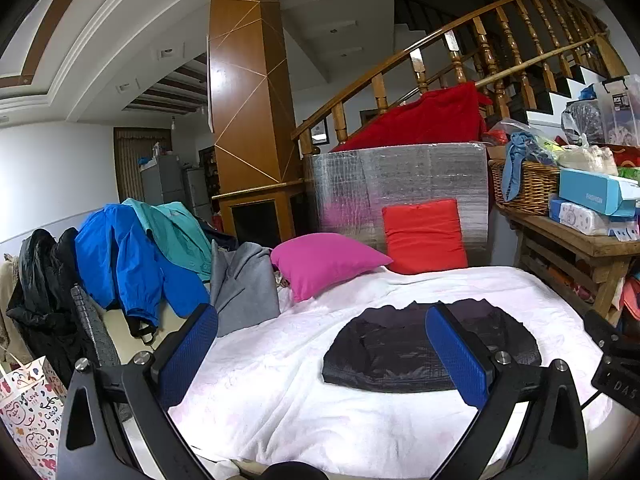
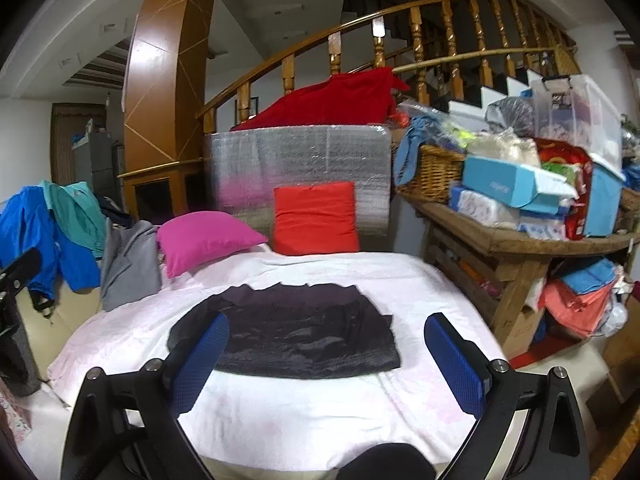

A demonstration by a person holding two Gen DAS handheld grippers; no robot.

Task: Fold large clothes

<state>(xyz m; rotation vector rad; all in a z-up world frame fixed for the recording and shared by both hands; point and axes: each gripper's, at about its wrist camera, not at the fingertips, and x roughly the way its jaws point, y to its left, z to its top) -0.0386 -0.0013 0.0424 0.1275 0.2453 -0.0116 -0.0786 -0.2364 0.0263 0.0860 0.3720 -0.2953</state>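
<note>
Two flat blue pads with a dotted texture are carried on black angular arms with triangular cut-outs, fastened by silver round-headed screws, on both the left gripper [image 1: 322, 346] and the right gripper [image 2: 326, 354].

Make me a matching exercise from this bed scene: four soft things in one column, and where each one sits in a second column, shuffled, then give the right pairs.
Things:
1. dark folded garment
2. pink pillow
3. red cushion
4. blue jacket

Places:
A. upright against the silver foil panel
B. draped over furniture left of the bed
C. flat in the middle of the white blanket
D. lying at the blanket's far left corner, beside a grey garment

Pairs: 1-C, 2-D, 3-A, 4-B
</note>
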